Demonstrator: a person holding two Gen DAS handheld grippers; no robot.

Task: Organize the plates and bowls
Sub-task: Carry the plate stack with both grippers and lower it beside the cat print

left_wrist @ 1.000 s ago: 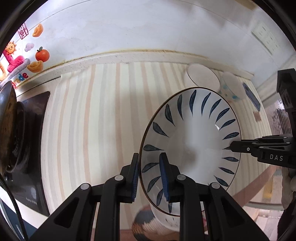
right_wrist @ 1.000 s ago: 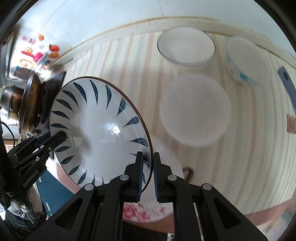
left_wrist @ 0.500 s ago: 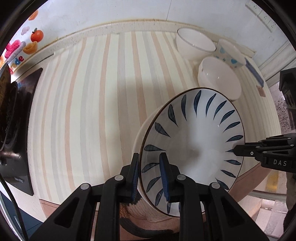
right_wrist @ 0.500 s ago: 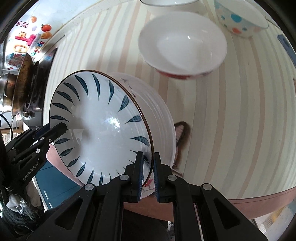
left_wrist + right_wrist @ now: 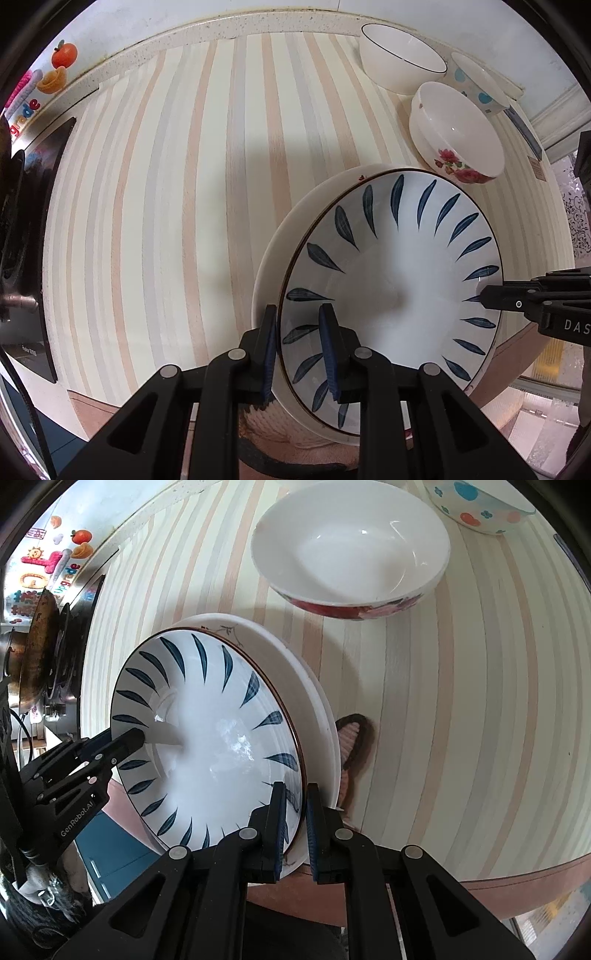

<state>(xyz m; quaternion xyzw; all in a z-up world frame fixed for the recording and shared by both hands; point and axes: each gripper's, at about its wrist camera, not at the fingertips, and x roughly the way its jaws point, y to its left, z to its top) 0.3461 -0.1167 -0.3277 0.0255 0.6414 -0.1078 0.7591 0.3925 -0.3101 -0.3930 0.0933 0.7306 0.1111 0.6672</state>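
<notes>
The leaf-patterned plate (image 5: 207, 753) is glossy glazed ceramic; the worktop (image 5: 166, 192) looks smooth and matt; the fingers (image 5: 271, 347) are matt black plastic.

White plate (image 5: 388, 266) with dark-blue leaves; pastel-striped counter (image 5: 166, 184)

A striped countertop (image 5: 155, 206) (pale cream, peach and grey bands) carries the dishes. On it sit a white plate (image 5: 280, 236) near the front edge, a rose-patterned bowl (image 5: 456, 133) just beyond it, a plain white bowl (image 5: 400, 57) and a dotted bowl (image 5: 474, 86) by the back wall.
</notes>
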